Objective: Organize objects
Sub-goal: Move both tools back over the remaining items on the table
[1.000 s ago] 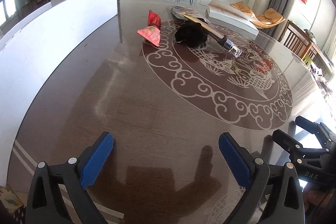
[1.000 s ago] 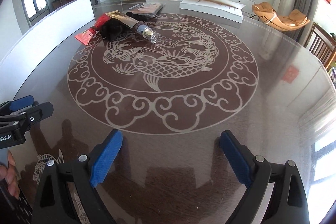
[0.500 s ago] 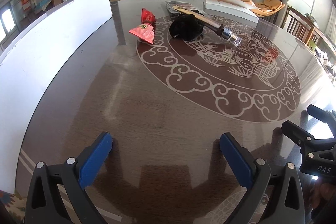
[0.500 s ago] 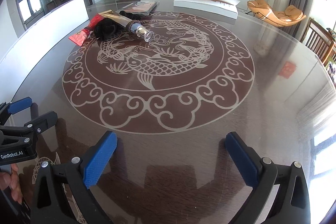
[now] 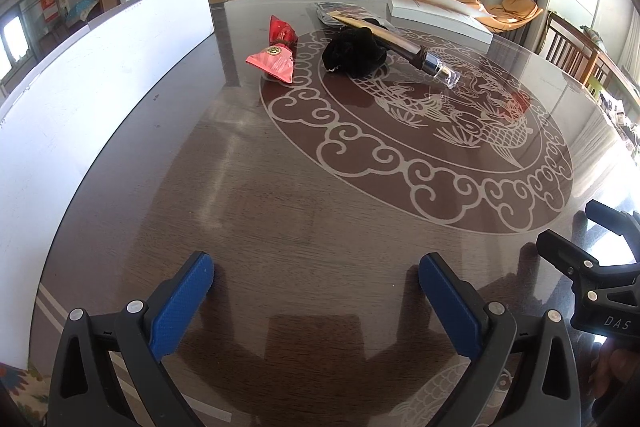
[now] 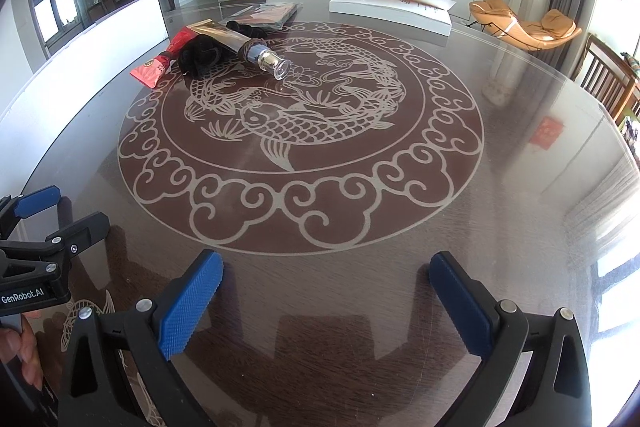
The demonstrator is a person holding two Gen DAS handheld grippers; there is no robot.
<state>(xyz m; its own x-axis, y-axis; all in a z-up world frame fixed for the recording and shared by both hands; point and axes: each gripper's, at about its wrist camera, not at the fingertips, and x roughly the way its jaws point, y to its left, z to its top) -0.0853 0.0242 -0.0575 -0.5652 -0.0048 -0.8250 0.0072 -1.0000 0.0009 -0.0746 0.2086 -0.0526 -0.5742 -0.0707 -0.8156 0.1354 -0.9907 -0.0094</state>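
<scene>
Broadly, the round dark surface (image 6: 520, 187) with its carp-and-cloud inlay fills both views, and nearly all of it lies bare; the task's things sit bunched together at its far left side, well apart from both tools. A long white panel (image 5: 80, 99) runs along the left edge of the surface, and a flat white box (image 6: 392, 9) lies at the far rim, with a flat packet (image 6: 272, 13) in dark wrap just beside the cluster. These may be meant to receive the things, though nothing confirms that.

Within the cluster, a gold tube (image 6: 236, 41) with a clear cap lies slanted, its body resting over a black cloth pouch (image 5: 354, 55), so the two touch and would probably need separating. Just left of the pouch sit two red sachets (image 5: 276, 61), one behind the other and close together.

The left tool (image 5: 316, 295) stands wide, blue pads apart with only bare surface between them, holding nothing. The right tool (image 6: 326, 297) is likewise spread fully and empty. Both hover low over the near edge, angled down, side by side; each shows at the margin of the other's view. Nothing stands between the tools and the cluster, so the reach across looks unobstructed. No sorting appears begun.
</scene>
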